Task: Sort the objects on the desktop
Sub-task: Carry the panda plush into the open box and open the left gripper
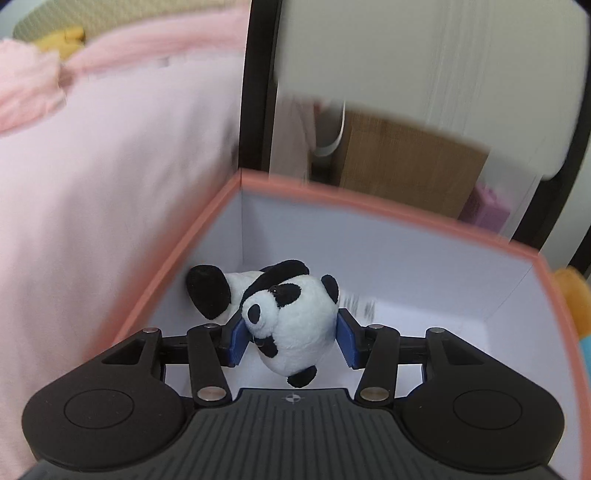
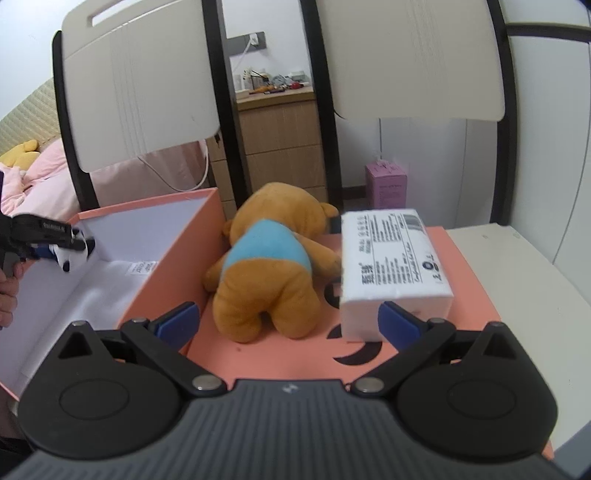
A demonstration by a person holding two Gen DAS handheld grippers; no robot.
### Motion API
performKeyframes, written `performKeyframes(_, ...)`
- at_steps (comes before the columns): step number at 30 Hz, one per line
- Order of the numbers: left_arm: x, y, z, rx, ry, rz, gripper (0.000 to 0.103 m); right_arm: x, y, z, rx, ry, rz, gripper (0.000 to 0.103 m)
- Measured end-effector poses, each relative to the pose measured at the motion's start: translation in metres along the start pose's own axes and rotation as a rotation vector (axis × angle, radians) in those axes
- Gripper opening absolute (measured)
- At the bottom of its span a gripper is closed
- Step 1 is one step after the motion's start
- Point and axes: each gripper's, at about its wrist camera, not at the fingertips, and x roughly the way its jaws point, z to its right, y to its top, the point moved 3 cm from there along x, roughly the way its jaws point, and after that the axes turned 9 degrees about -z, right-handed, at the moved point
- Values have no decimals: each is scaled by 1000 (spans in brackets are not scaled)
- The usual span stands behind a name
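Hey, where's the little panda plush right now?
The panda plush is clamped in the left gripper, held inside the open pink box, left of the brown teddy bear.

Two pale chair backs (image 2: 136, 92) on black frames (image 2: 225, 122) close ahead, one with a slot handle near its top. Between them, a wooden drawer cabinet (image 2: 280, 147) against a white wall (image 2: 284, 22), cluttered on top, with a wall socket (image 2: 255, 38) above and a white cable hanging down. Pink bedding (image 1: 92, 184) to the left. Small purple box (image 2: 387, 184) on the floor. Even, soft indoor light.
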Motion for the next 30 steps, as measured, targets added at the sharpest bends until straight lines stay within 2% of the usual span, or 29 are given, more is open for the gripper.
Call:
performKeyframes(3, 10, -1, -2, 7, -3, -42, 61, 0, -4, 1, 3, -11, -5, 103)
performKeyframes(5, -1, -1, -2, 11, -17, -8, 85, 0, -5, -1, -1, -15, 0, 103)
performKeyframes(7, -14, -1, 0, 25, -38, 34, 93, -2, -5, -2, -6, -20, 8, 103)
performKeyframes(12, -60, -15, 8, 53, -36, 130, 94, -12, -2, -7, -6, -19, 37, 103)
performKeyframes(20, -125, -64, 14, 83, -61, 283, 97, -30, 2, -5, 28, 6, 111, 103)
performKeyframes(24, -145, -92, 19, 103, -70, 319, 98, -38, 4, -3, 43, 28, 143, 103)
performKeyframes(28, -166, -112, 27, 156, -32, 362, 99, -43, 7, -6, 60, 19, 148, 103)
performKeyframes(30, -172, -118, 27, 162, -40, 382, 99, -44, 8, -8, 69, 31, 151, 103)
